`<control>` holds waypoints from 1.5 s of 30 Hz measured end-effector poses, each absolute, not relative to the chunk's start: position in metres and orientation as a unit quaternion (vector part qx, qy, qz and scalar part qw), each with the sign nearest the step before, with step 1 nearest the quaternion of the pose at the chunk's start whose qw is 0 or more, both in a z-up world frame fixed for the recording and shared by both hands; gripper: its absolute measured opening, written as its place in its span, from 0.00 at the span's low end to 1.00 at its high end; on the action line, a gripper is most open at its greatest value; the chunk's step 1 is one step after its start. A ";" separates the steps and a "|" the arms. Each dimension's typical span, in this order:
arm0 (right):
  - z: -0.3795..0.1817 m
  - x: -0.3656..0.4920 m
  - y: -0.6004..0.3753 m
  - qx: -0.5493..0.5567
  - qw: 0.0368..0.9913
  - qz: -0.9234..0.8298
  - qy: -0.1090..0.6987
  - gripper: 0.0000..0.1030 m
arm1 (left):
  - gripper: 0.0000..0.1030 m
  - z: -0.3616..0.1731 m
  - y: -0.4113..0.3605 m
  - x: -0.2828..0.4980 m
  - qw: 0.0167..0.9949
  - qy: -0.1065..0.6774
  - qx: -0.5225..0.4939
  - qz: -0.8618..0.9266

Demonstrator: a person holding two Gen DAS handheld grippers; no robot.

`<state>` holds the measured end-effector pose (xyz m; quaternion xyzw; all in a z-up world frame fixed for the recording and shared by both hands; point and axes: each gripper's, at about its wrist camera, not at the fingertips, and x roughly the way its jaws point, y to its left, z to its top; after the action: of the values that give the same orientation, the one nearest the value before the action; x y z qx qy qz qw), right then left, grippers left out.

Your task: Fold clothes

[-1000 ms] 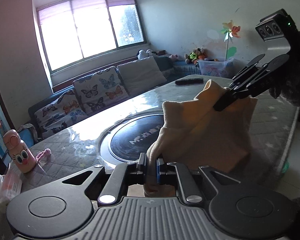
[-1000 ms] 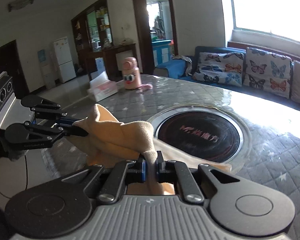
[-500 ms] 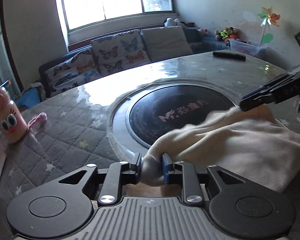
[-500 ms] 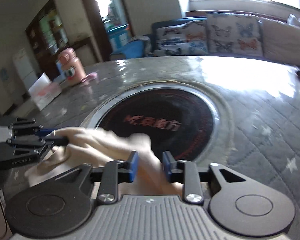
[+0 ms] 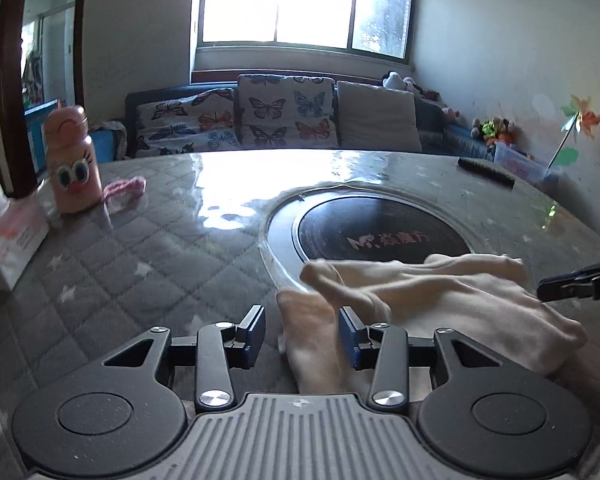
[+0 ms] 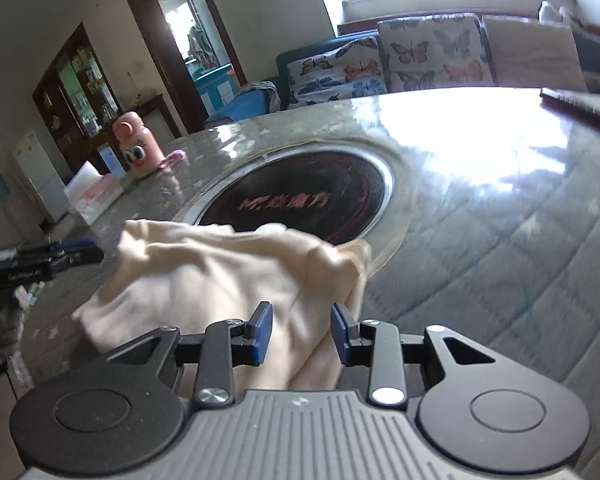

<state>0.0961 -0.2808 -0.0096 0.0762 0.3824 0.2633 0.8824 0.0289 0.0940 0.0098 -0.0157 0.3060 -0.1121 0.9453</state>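
A cream garment lies bunched on the quilted table near its front edge, partly over the rim of the round black hob. It also shows in the right wrist view. My left gripper is open, its jaws wide apart around one end of the cloth. My right gripper is open too, jaws astride the other end. Each gripper's tip shows in the other's view: the right gripper and the left gripper.
A round black hob is set in the grey quilted table. A pink cartoon bottle and a tissue pack stand at the left. A black remote lies far right. A butterfly sofa stands behind.
Both grippers lowered the garment from the air onto the table, then opened their jaws and let it go. The cloth now rests on the table.
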 end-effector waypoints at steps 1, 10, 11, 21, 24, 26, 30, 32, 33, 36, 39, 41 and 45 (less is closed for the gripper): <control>-0.010 0.093 -0.281 0.078 0.881 0.266 0.383 0.31 | 0.42 0.009 0.094 0.021 0.944 0.309 -0.019 -0.114; -0.006 0.054 -0.271 0.058 0.867 0.289 0.403 0.30 | 0.34 0.000 0.083 -0.005 0.933 0.331 -0.019 -0.136; -0.007 0.052 -0.270 0.058 0.867 0.288 0.403 0.28 | 0.33 -0.001 0.082 -0.005 0.933 0.332 -0.019 -0.138; -0.010 0.048 -0.271 0.061 0.871 0.277 0.402 0.16 | 0.20 -0.009 0.074 0.002 0.932 0.336 -0.017 -0.137; -0.012 0.048 -0.271 0.059 0.871 0.277 0.401 0.16 | 0.07 -0.012 0.075 0.003 0.931 0.338 -0.020 -0.134; -0.013 0.048 -0.270 0.058 0.872 0.275 0.400 0.16 | 0.06 -0.012 0.075 0.002 0.932 0.336 -0.025 -0.135; -0.011 0.045 -0.269 0.053 0.877 0.272 0.394 0.10 | 0.04 -0.002 0.075 -0.006 0.936 0.324 -0.030 -0.134; -0.006 0.044 -0.270 0.050 0.879 0.272 0.387 0.08 | 0.04 0.010 0.078 -0.015 0.937 0.316 -0.039 -0.143; 0.000 0.041 -0.272 0.051 0.882 0.275 0.380 0.08 | 0.04 0.016 0.079 -0.020 0.937 0.312 -0.043 -0.149; 0.013 0.034 -0.277 0.048 0.885 0.281 0.368 0.08 | 0.04 0.020 0.078 -0.030 0.933 0.318 -0.029 -0.164; 0.007 0.033 -0.276 0.034 0.879 0.282 0.384 0.09 | 0.05 0.010 0.075 -0.032 0.924 0.342 -0.013 -0.170; -0.004 0.034 -0.275 0.027 0.870 0.282 0.404 0.11 | 0.06 0.008 0.079 -0.032 0.923 0.348 -0.016 -0.163; 0.009 0.040 -0.281 0.045 0.878 0.279 0.387 0.12 | 0.08 0.022 0.087 -0.024 0.933 0.324 -0.035 -0.153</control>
<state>0.0404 -0.2810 0.0090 0.0447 0.3867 0.2795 0.8777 -0.0241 0.0865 0.0221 -0.0347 0.3244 -0.1527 0.9329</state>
